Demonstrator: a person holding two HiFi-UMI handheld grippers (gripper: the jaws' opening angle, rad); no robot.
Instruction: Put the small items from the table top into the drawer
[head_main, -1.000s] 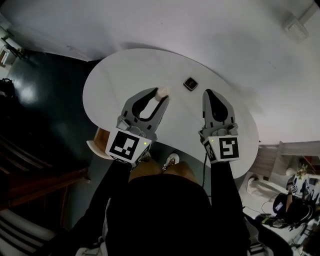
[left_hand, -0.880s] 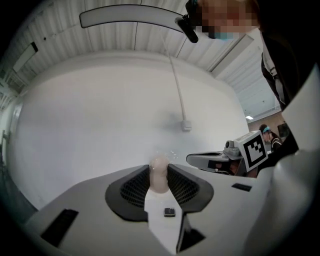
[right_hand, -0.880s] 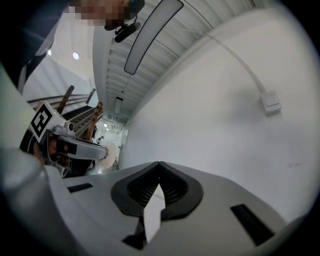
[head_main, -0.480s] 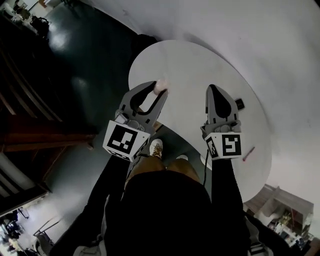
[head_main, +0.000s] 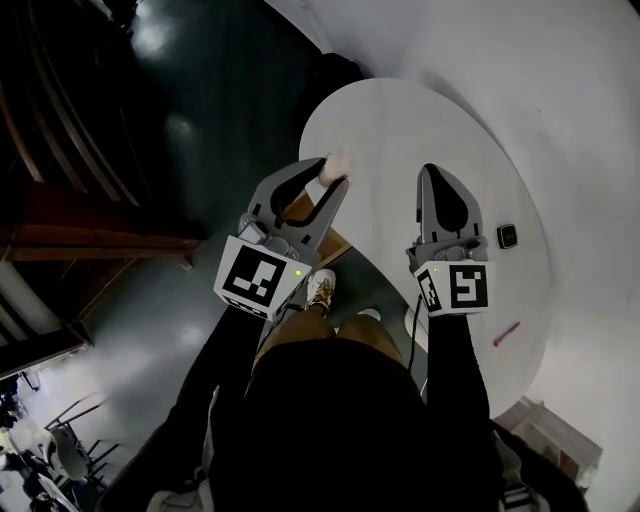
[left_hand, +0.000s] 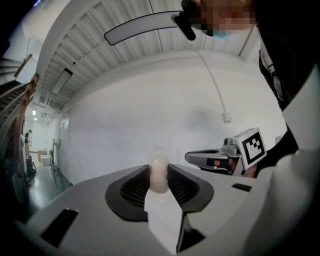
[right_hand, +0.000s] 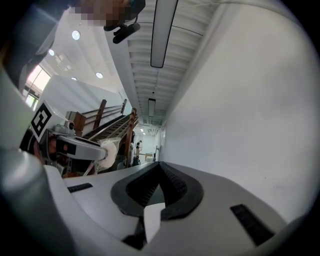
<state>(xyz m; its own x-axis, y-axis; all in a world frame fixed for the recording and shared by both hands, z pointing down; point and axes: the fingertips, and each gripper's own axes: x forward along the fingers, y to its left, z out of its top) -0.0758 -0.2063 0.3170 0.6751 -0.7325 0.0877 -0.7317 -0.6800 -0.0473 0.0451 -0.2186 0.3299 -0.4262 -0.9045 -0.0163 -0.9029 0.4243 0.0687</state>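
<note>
Judging by how things lay, the task was only partly done. The left gripper (head_main: 331, 173) had its jaws part-way closed and pressed on a small pale item (left_hand: 159, 173), rounded and whitish, held in the air at the left edge of the table (head_main: 400, 130) and not yet put away. The right gripper (head_main: 433, 176) had its jaws together with nothing between them, and hung over the table's near side. Two things at least were left on the table: a small black square item (head_main: 507, 236) near its right edge and a thin red stick (head_main: 506, 334) at its near right end. Under the table's near left edge showed a brown wooden part (head_main: 335, 246), which may have been the drawer; whether anything lay in it could not be seen.

Against the frame from a second before, the table had slid to the right of the view. It had then spread under both grippers, with the black square item on it just ahead of them and between them. That item now lay to the right of the right gripper, the red stick had come into sight, and dark floor (head_main: 200, 130) filled the space left of the table. The left gripper's hold on the pale item looked unchanged, and the right gripper's jaws were as closed as before.
</note>
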